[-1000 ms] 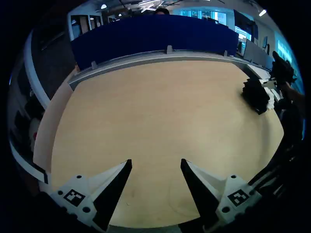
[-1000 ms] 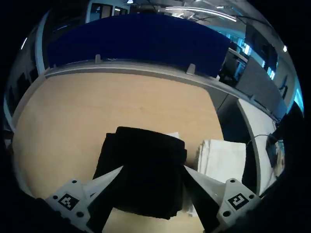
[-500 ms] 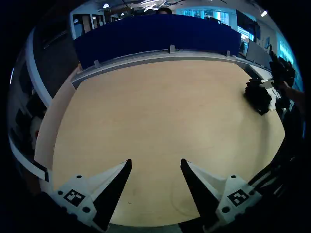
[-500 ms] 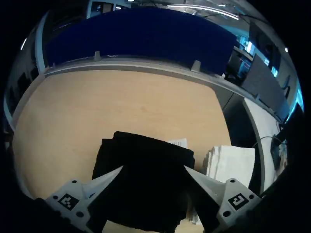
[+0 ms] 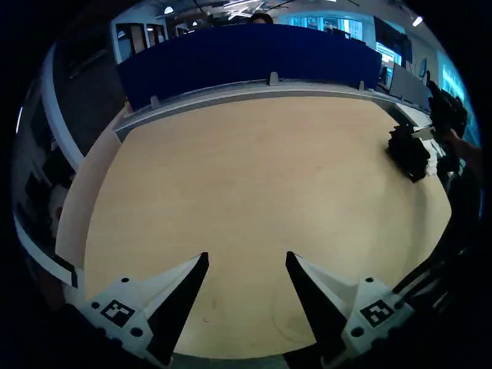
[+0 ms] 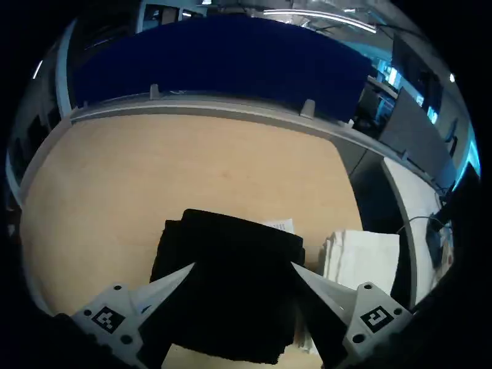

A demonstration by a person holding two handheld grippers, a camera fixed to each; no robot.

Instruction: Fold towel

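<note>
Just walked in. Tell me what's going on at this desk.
A person holds a gripper in each hand over a wooden desk. The right gripper is down at a folded black towel, its jaws spread to either side of it; whether they press on it is unclear. A folded white pile lies just beside the black one. The left gripper hovers over bare desk with its jaws open, holding nothing.
</note>
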